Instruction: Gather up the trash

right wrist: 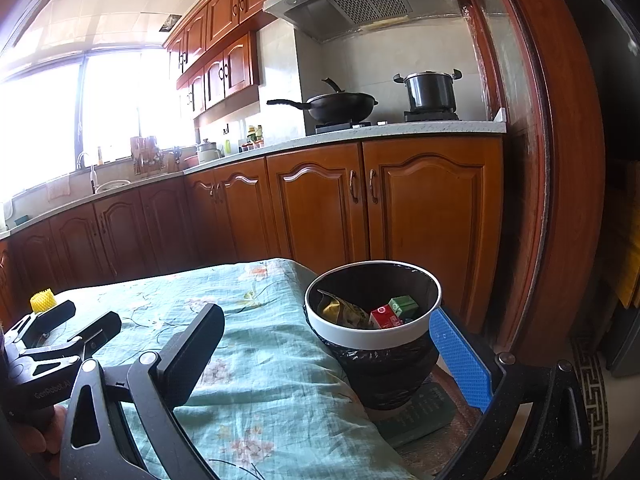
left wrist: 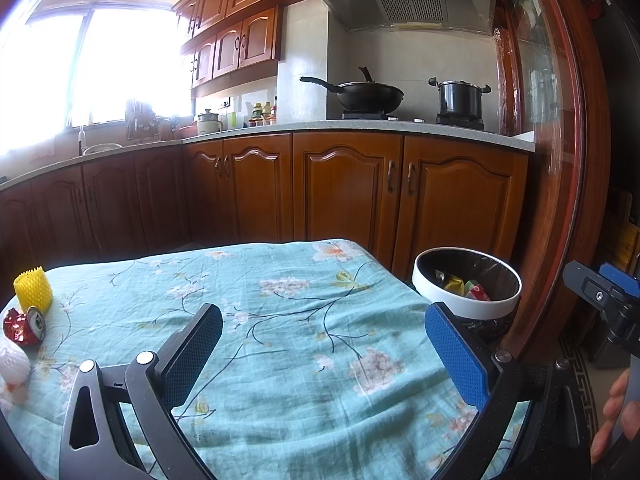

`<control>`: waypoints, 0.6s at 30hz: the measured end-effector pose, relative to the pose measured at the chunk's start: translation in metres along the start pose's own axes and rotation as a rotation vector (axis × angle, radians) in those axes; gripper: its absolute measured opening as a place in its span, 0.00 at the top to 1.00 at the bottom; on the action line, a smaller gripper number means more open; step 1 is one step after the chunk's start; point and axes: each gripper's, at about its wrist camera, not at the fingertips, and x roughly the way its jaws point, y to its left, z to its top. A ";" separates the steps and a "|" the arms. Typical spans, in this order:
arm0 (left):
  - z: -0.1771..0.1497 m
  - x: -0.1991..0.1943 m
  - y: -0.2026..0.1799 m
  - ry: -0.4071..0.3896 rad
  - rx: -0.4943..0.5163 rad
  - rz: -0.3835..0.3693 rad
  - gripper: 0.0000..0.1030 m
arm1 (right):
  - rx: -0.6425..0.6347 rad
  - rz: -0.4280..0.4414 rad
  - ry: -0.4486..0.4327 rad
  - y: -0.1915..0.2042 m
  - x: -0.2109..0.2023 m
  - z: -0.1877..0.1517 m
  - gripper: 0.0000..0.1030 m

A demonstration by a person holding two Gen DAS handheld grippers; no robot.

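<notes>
A white-rimmed trash bin with a black liner stands at the table's right edge; it also shows in the right wrist view holding a yellow wrapper, a red carton and a green carton. On the table's left lie a yellow foam net, a crushed red can and a white foam net. My left gripper is open and empty above the floral cloth. My right gripper is open and empty, close in front of the bin. The yellow net also shows in the right wrist view.
The table wears a turquoise floral cloth. Wooden kitchen cabinets and a counter with a wok and a pot stand behind. A wooden door frame rises at the right.
</notes>
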 end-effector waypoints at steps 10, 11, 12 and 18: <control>0.000 0.000 0.000 0.003 0.000 -0.003 0.01 | 0.001 0.007 0.003 0.000 0.003 0.000 0.00; 0.000 0.000 0.000 0.002 0.001 -0.002 0.01 | 0.001 0.007 0.004 0.000 0.003 0.000 0.00; 0.000 0.000 0.001 0.002 0.001 -0.001 0.01 | 0.002 0.008 0.004 0.000 0.003 0.000 0.00; 0.000 0.001 0.001 0.003 0.001 -0.003 0.01 | 0.006 0.012 0.009 -0.002 0.006 -0.001 0.00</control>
